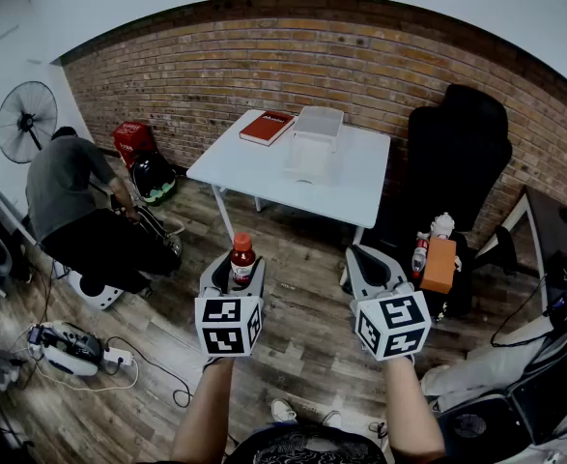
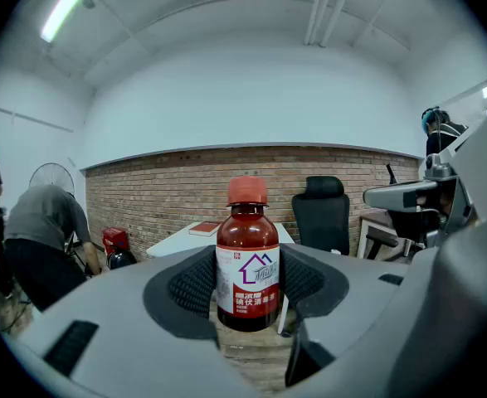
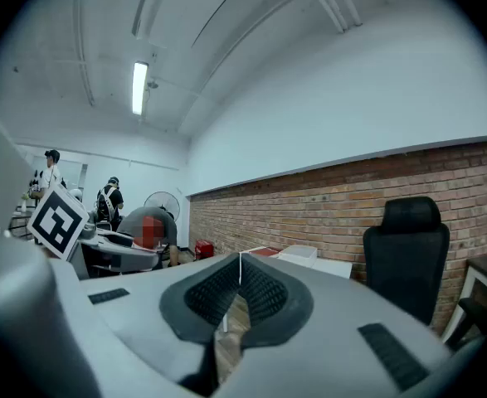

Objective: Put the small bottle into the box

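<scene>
A small brown bottle [image 2: 247, 259] with a red cap and a white and red label stands upright between the ribbed pads of my left gripper [image 2: 245, 284], which is shut on it. In the head view the bottle [image 1: 242, 258] pokes up from the left gripper [image 1: 234, 271] over the wooden floor. My right gripper [image 1: 373, 267] is held level beside it, its jaws shut and touching at the tips with nothing between them; the right gripper view shows the same right gripper [image 3: 240, 259]. A clear plastic box [image 1: 316, 139] sits on the white table [image 1: 264, 177] ahead.
A red book [image 1: 267, 127] lies on the table's far left corner. A black office chair [image 1: 454, 162] stands right of the table, with an orange item and a bottle at its foot. A person [image 1: 66, 196] bends over at the left near a fan [image 1: 25, 119]. Cables lie on the floor.
</scene>
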`<state>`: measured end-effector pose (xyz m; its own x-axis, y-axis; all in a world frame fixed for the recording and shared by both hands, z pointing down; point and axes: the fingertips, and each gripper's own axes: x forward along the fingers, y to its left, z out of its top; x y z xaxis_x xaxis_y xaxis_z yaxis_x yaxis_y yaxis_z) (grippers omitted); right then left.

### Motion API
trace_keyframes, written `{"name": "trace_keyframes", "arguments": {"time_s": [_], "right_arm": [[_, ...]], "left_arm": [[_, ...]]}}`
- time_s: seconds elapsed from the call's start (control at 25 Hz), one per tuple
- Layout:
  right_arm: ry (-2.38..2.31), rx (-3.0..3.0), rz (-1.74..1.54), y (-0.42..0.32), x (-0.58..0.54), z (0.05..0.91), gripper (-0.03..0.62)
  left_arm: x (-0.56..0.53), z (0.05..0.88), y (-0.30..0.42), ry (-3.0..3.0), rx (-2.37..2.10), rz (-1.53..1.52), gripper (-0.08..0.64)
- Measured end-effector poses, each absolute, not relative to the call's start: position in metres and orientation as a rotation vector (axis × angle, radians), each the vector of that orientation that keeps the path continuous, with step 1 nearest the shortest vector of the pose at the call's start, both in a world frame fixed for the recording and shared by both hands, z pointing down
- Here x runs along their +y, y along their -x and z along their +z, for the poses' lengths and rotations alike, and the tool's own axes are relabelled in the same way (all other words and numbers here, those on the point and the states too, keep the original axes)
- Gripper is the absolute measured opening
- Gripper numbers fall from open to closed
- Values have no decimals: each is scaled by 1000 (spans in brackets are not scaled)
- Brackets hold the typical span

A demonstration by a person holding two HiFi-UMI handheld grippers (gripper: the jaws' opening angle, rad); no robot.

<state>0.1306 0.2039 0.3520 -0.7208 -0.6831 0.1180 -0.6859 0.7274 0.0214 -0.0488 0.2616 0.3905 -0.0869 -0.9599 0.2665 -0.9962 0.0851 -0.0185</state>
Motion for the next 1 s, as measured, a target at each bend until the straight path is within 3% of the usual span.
{"name": "trace_keyframes", "arguments": {"time_s": [1.0], "right_arm": [[-1185,-2726,92,-89,163,377,21]], "left_arm": [[209,411,87,-2068,-2048,275,236]]}}
